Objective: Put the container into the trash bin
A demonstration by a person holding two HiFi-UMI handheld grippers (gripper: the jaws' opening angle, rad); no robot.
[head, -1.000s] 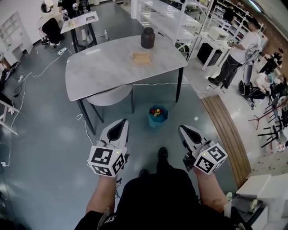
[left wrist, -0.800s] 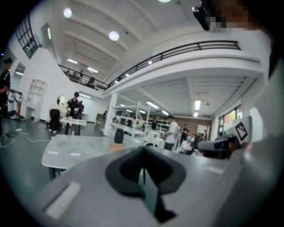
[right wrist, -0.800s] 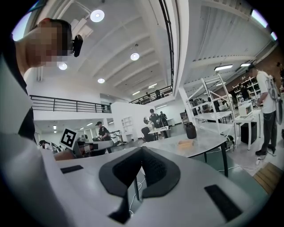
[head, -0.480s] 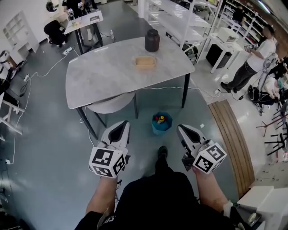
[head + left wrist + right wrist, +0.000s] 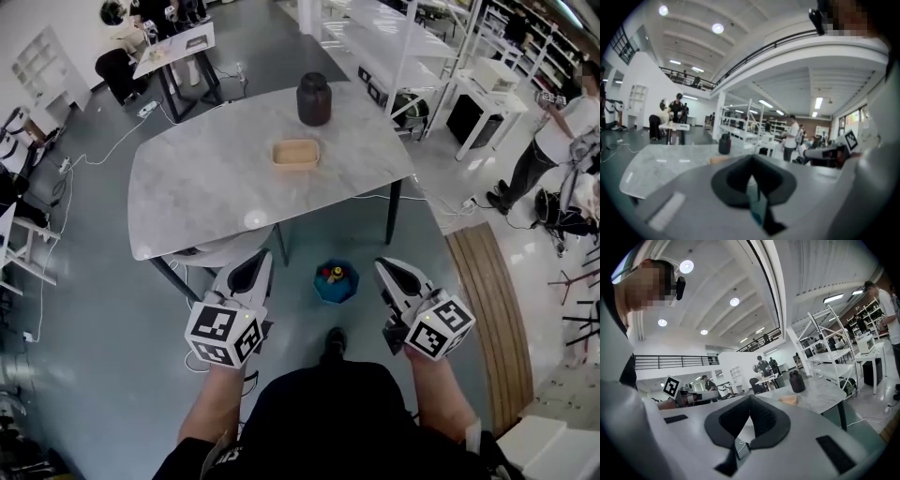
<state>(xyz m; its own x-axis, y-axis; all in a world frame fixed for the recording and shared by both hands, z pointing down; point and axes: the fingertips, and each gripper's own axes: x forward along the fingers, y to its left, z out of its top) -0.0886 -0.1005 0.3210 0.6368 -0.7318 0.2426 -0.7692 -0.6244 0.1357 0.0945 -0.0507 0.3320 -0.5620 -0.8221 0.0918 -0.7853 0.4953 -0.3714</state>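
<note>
**Well short of the bench: both claws clenched, container untouched**

Leftmost, the left claw (image 5: 262,256) is held low in front of the person, pointing toward the far bench (image 5: 187,187). Its own view shows the two jaws pressed together with nothing between them. Held low and clenched like that, it looks to be in a travelling pose rather than a reaching one, since open floor separates it from the bench's near edge.

Farther off and a little to the right, the tan shallow container (image 5: 295,154) sits on the bench toward its far right part. It is well apart from both claws and lies roughly between their lines of aim. Just beyond it stands a dark jar (image 5: 314,98). I take the tan one to be the task's thing, though at this range that is hard to confirm.

On the floor, nearer than the bench and between the two claws, is the blue trash bin (image 5: 336,281), with a few items already inside. It is handily placed, so the drop should need only a short carry back from the bench.

To the right, the right claw (image 5: 383,269) mirrors the left: clenched, empty and aimed at the bench, with the container far ahead of it. A pick-up would call for one claw to open first.
</note>
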